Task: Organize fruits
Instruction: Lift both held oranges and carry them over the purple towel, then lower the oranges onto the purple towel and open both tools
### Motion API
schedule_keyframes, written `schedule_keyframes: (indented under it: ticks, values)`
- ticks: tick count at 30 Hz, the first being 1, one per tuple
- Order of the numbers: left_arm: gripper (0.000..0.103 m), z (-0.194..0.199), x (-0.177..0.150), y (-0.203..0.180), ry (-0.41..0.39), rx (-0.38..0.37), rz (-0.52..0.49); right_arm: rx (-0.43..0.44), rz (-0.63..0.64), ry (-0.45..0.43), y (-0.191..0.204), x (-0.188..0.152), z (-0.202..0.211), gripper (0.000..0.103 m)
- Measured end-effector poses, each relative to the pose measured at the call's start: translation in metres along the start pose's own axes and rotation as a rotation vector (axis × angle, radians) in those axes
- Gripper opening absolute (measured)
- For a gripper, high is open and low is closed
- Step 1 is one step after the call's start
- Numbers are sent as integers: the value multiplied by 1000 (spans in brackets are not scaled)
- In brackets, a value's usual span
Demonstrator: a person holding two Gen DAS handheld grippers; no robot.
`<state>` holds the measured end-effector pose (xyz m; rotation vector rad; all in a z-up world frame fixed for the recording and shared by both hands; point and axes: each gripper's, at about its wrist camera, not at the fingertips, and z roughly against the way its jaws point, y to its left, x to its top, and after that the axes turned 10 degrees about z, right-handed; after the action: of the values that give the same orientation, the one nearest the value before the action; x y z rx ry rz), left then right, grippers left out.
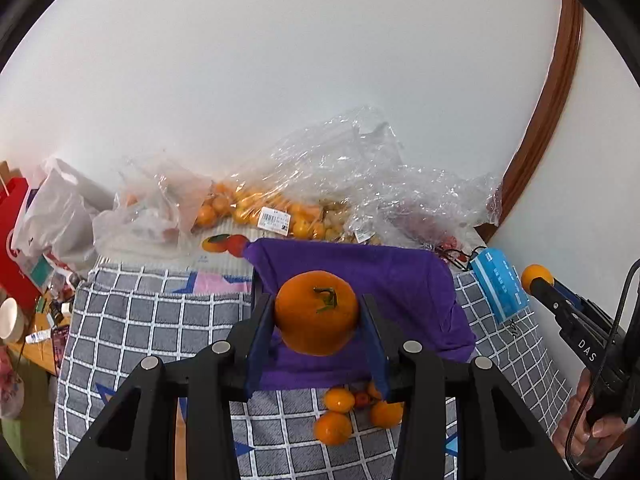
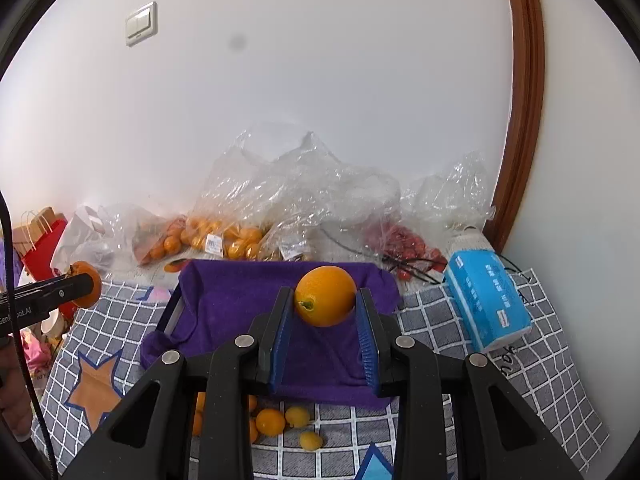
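Note:
My left gripper [image 1: 318,312] is shut on a deep orange tangerine [image 1: 316,314] with a green stem, held above a tray draped in purple cloth [image 1: 404,280]. My right gripper [image 2: 325,300] is shut on a paler orange fruit [image 2: 326,296], also above the purple cloth [image 2: 240,300]. Each gripper shows at the edge of the other's view, fruit in its tips: the right gripper [image 1: 538,280] and the left gripper [image 2: 86,284]. Several small loose oranges [image 1: 338,412] [image 2: 272,422] lie on the grey checked cloth in front of the tray.
Clear plastic bags of small oranges [image 1: 256,208] [image 2: 224,240] and red fruits [image 2: 412,248] are piled against the white wall. A blue tissue pack [image 2: 486,300] [image 1: 500,288] lies right of the tray. Red paper bags [image 1: 12,232] and clutter stand at the left. A hand [image 1: 588,420] holds the right gripper's handle.

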<state>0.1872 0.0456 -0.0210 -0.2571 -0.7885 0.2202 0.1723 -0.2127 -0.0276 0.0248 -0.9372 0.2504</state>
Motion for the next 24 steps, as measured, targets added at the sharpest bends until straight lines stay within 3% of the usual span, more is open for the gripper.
schedule_keyframes:
  ticks: [24]
  values:
    - [40, -41, 25, -12, 23, -14, -22, 2, 14, 9, -2, 17, -38, 31]
